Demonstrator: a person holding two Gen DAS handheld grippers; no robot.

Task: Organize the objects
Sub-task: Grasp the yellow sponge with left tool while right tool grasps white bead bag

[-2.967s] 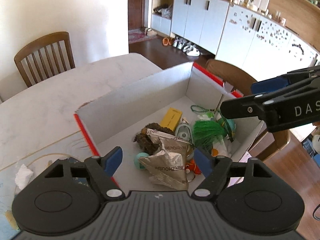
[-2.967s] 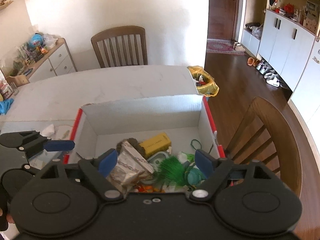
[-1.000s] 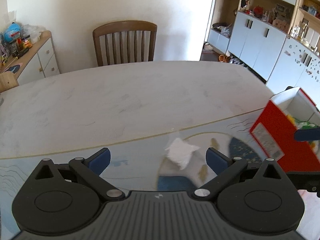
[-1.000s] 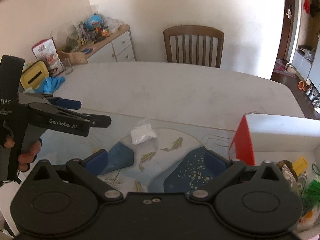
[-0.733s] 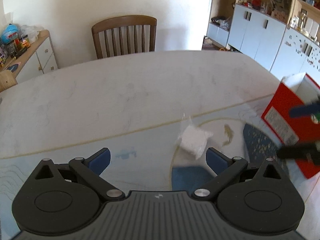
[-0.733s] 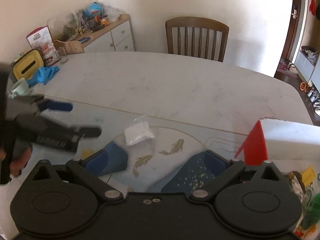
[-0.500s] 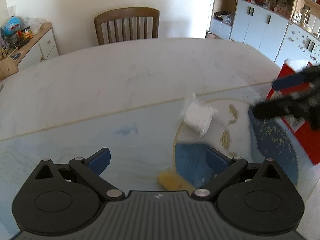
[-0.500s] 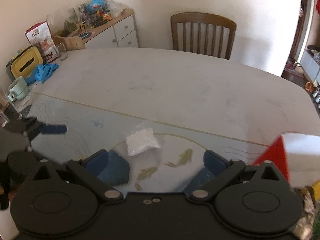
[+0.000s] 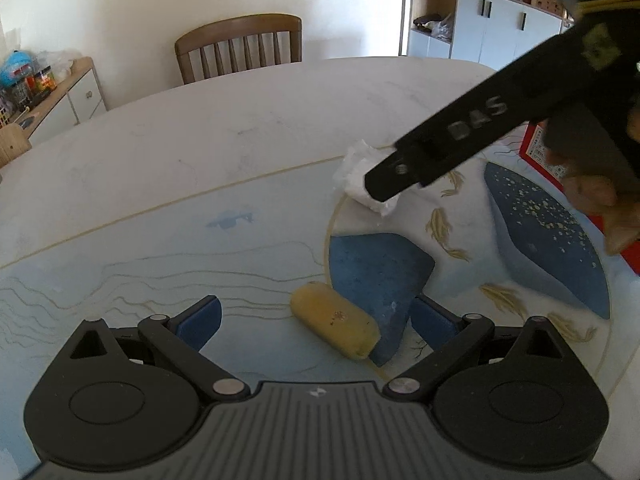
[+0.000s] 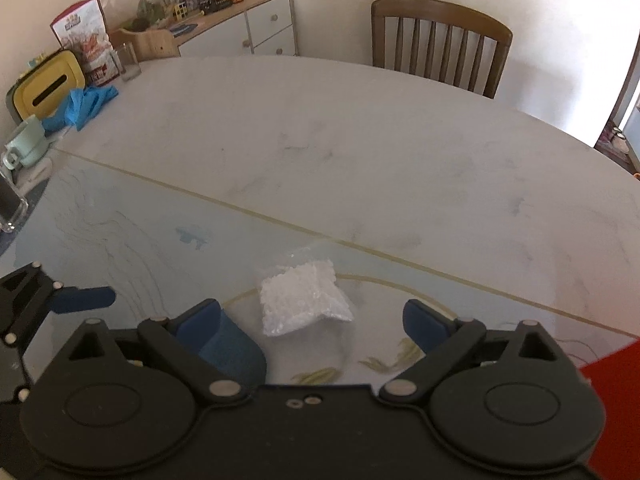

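Note:
A small clear bag of white granules lies on the printed mat. My right gripper hangs low over it, and its jaws are closing with the bag between them, the pads clear of it. In the left wrist view one black finger of that gripper covers part of the bag. A short yellow roll lies on the mat between the wide-apart pads of my left gripper, which is open and touches nothing. The red box shows at the right edge.
A pale blue mat with whales and fish covers the near half of the marble table. At the table's far left stand a yellow tissue box, blue gloves, a mug and a glass. A wooden chair stands behind.
Both grippers left the box, swung left and sank toward the mat. The right one came over the white bag, and the yellow roll came into view between the left fingers.

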